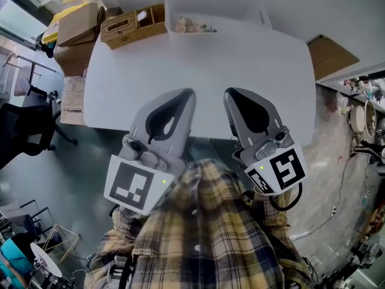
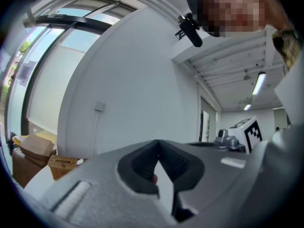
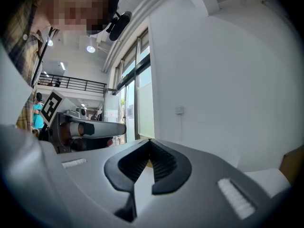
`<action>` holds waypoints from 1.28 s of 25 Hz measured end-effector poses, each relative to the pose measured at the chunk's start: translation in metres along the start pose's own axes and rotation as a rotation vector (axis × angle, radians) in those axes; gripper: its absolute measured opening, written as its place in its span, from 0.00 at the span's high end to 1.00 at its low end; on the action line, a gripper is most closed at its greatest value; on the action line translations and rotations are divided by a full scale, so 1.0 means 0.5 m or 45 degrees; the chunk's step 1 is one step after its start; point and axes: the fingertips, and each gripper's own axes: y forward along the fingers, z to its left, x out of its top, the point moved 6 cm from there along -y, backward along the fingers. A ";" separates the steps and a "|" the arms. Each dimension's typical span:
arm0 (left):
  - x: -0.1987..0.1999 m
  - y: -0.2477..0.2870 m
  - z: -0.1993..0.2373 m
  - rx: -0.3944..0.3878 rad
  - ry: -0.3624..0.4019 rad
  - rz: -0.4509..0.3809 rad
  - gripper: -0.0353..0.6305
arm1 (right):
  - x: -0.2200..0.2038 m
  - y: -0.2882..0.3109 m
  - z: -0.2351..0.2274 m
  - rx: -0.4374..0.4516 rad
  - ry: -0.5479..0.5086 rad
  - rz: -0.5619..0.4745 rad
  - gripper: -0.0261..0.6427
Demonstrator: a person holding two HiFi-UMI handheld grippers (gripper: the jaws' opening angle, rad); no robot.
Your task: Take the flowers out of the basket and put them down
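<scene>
- The left tool [image 1: 190, 93] is clenched: in the left gripper view its two dark pads meet at the tip [image 2: 158, 141] and nothing sits between them.
- The right tool [image 1: 230, 92] is clenched too, its ribbed pads closing to a point [image 3: 149, 140] with nothing gripped.
- Both tools are held level and side by side, close to the plaid shirt [image 1: 204, 233], with their tips just over the near edge of the white desk [image 1: 240, 59].
- The flowers [image 1: 191, 24] lie well ahead of both tools, at the far edge of the desk, inside the white basket [image 1: 171, 9] (a pale cluster; single blooms are too small to make out).
- The basket stands ahead of the gap between the two tips, a little nearer the left tool's line.
- A wicker box [image 1: 129, 26] sits ahead and to the left of the left tool, on the far left corner of the desk, just beside the white basket.
- Cardboard boxes [image 1: 78, 23] are stacked further left, off the desk.
- Each tool's marker cube shows near the person's body: the left one [image 1: 135, 182] and the right one [image 1: 280, 168].
</scene>
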 end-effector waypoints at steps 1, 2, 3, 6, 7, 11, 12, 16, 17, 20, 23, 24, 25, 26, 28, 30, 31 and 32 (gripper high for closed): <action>0.004 0.021 0.003 0.004 0.001 -0.006 0.95 | 0.003 0.005 -0.021 0.002 -0.001 0.000 0.96; 0.007 0.042 0.006 0.008 0.002 -0.011 0.95 | 0.006 0.009 -0.043 0.004 -0.001 0.000 0.96; 0.009 0.062 0.007 0.012 0.002 -0.018 0.95 | 0.008 0.013 -0.064 0.006 -0.002 -0.001 0.96; 0.010 0.120 0.010 0.027 -0.003 -0.028 0.95 | 0.012 0.022 -0.124 0.017 -0.001 -0.002 0.96; 0.010 0.137 0.011 0.033 -0.006 -0.027 0.95 | 0.012 0.026 -0.141 0.024 -0.001 0.000 0.96; 0.007 0.188 0.014 0.063 -0.009 -0.027 0.95 | 0.012 0.041 -0.190 0.062 0.001 0.007 0.96; 0.005 0.196 0.015 0.071 -0.006 -0.018 0.95 | 0.012 0.045 -0.199 0.071 0.001 0.008 0.96; 0.008 0.226 0.022 0.080 0.008 -0.002 0.95 | 0.018 0.065 -0.228 0.089 0.005 0.000 0.96; 0.007 0.230 0.025 0.080 0.013 0.005 0.95 | 0.019 0.070 -0.231 0.092 0.006 -0.003 0.96; 0.012 0.237 0.038 0.071 0.018 0.008 0.95 | 0.024 0.085 -0.230 0.094 0.007 -0.012 0.96; 0.022 0.245 0.052 0.055 0.005 0.002 0.95 | 0.026 0.100 -0.229 0.084 0.011 -0.015 0.96; 0.021 0.246 0.058 0.051 0.006 0.009 0.95 | 0.026 0.104 -0.229 0.077 0.012 -0.015 0.96; 0.020 0.246 0.064 0.047 0.008 0.019 0.95 | 0.026 0.109 -0.229 0.069 0.015 -0.015 0.96; 0.020 0.246 0.069 0.043 0.010 0.028 0.95 | 0.027 0.112 -0.229 0.062 0.018 -0.015 0.96; 0.024 0.248 0.078 0.032 0.010 0.030 0.95 | 0.028 0.118 -0.229 0.050 0.023 -0.015 0.96; 0.031 0.254 0.083 0.023 0.008 0.019 0.94 | 0.028 0.123 -0.230 0.041 0.024 -0.013 0.96; 0.032 0.257 0.085 0.020 0.008 0.016 0.95 | 0.028 0.125 -0.231 0.038 0.024 -0.012 0.96; 0.031 0.260 0.088 0.018 0.010 0.019 0.95 | 0.028 0.127 -0.232 0.034 0.024 -0.010 0.96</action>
